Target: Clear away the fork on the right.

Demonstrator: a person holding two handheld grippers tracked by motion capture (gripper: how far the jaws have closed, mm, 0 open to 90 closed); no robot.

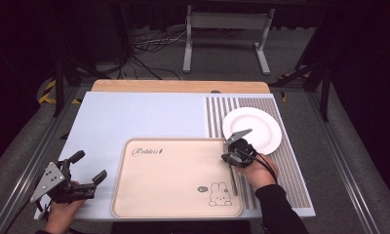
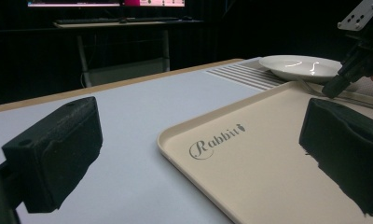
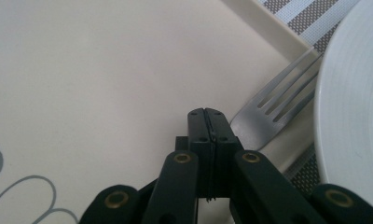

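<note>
A silver fork [image 1: 234, 183] lies along the right edge of the beige tray [image 1: 173, 180], its tines [image 3: 268, 107] pointing towards the white plate [image 1: 251, 129]. My right gripper [image 1: 228, 157] points down at the fork's neck, jaws shut flat against each other. In the right gripper view the fork's neck runs under the tips of the right gripper [image 3: 206, 114], and nothing shows between the pads. My left gripper [image 1: 91, 165] is held open and level off the tray's left edge. The left gripper view looks between those jaws across the tray [image 2: 250, 163] to the plate [image 2: 299, 65].
The plate rests on a striped placemat [image 1: 281, 165] at the table's right side. A pale blue mat [image 1: 144, 117] covers the table behind the tray. The tray bears a rabbit drawing [image 1: 220, 194] near its front right corner. Dark floor and cables lie beyond the table.
</note>
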